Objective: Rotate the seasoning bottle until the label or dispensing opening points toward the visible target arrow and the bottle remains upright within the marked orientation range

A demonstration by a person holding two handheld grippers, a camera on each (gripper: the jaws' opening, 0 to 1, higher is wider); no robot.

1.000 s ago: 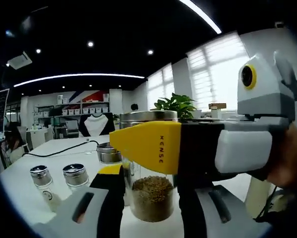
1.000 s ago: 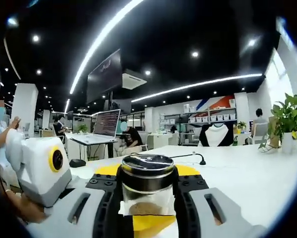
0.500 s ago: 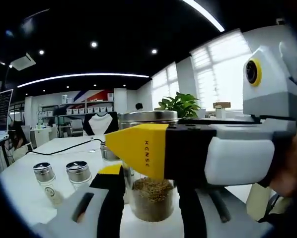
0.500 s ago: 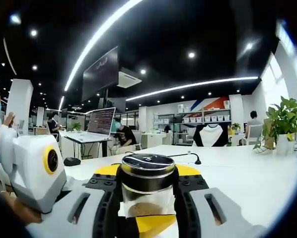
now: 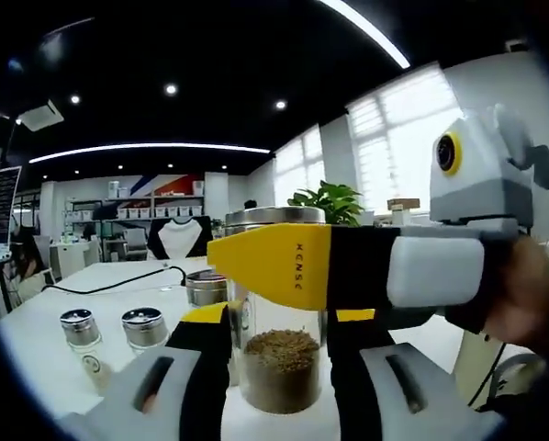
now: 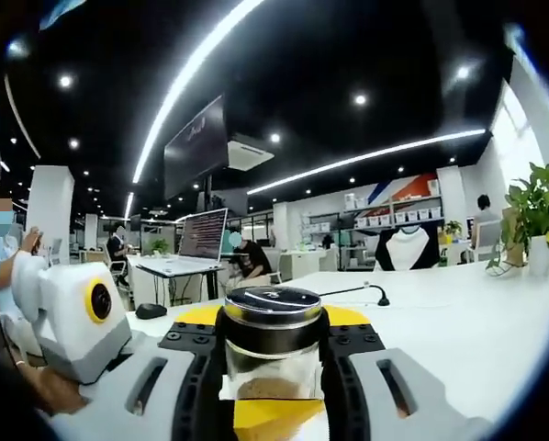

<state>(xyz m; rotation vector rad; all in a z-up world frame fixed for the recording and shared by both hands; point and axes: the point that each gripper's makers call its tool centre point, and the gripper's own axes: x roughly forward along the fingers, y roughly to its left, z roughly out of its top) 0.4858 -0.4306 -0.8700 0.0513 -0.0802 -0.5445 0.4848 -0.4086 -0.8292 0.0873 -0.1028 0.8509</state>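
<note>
The seasoning bottle is a clear glass jar with a metal lid and brown granules in its lower part. It stands upright on the white table. My left gripper has its black and yellow jaws tight against the jar's two sides, low down. Coming in from the right, my right gripper has one yellow jaw across the front of the jar just under the lid. In the right gripper view the same bottle sits between the black jaws of my right gripper, which press on both sides of it. The left gripper's body is at the left.
Two small metal-capped shakers stand on the table left of the bottle, and another lidded jar stands behind it. A black cable runs across the table. A laptop, a mouse and a potted plant lie farther off.
Both grippers keep their hold on the upright bottle. In the left gripper view the right gripper has shifted slightly leftward and back; the backgrounds drift a little with the hands.
</note>
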